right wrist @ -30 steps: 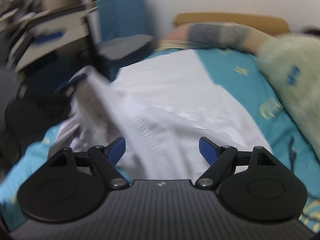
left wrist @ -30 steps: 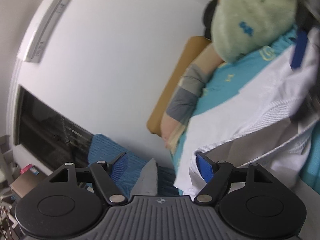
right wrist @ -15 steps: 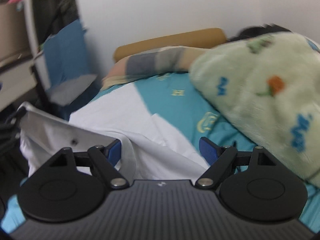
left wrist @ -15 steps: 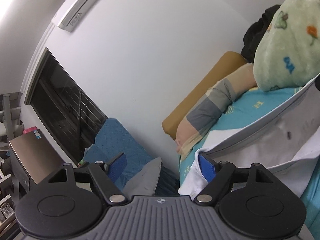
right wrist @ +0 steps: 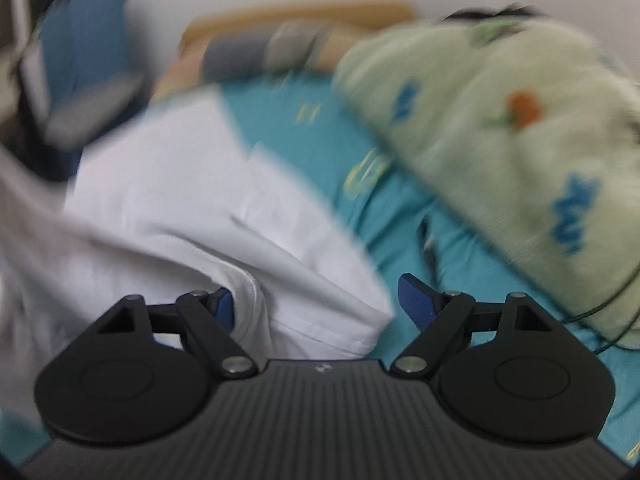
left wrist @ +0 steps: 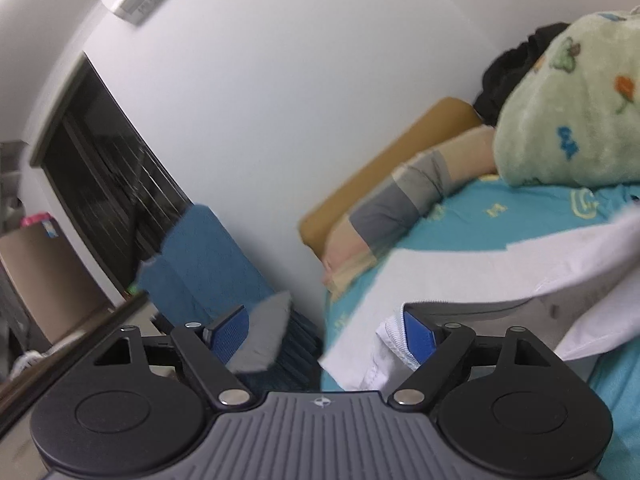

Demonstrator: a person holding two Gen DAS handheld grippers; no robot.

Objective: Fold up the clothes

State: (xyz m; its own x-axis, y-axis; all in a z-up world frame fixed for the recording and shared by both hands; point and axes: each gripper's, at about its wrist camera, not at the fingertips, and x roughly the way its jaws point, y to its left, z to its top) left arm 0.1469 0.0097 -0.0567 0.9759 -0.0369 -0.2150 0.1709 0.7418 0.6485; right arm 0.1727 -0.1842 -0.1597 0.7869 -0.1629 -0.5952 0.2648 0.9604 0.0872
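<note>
A white garment [left wrist: 460,264] lies spread on the teal bed sheet [left wrist: 500,216]. In the left wrist view a hem of it drapes over my right blue fingertip [left wrist: 418,336]. My left gripper [left wrist: 324,334] is open, its jaws wide apart. In the right wrist view, which is blurred, the white garment [right wrist: 200,208] fills the left half, and a fold of it lies between the jaws against the left fingertip [right wrist: 224,308]. My right gripper [right wrist: 320,300] is open too.
A pale green patterned blanket [right wrist: 500,132] covers a person lying at the bed's right side; an arm in a grey sleeve [left wrist: 400,200] rests by the tan headboard [left wrist: 384,168]. A blue chair [left wrist: 200,256] and a dark window [left wrist: 104,168] stand left of the bed.
Both grippers have swung about over the bed. The raised flap of the white garment has come down lower across the bed. Both stay open.
</note>
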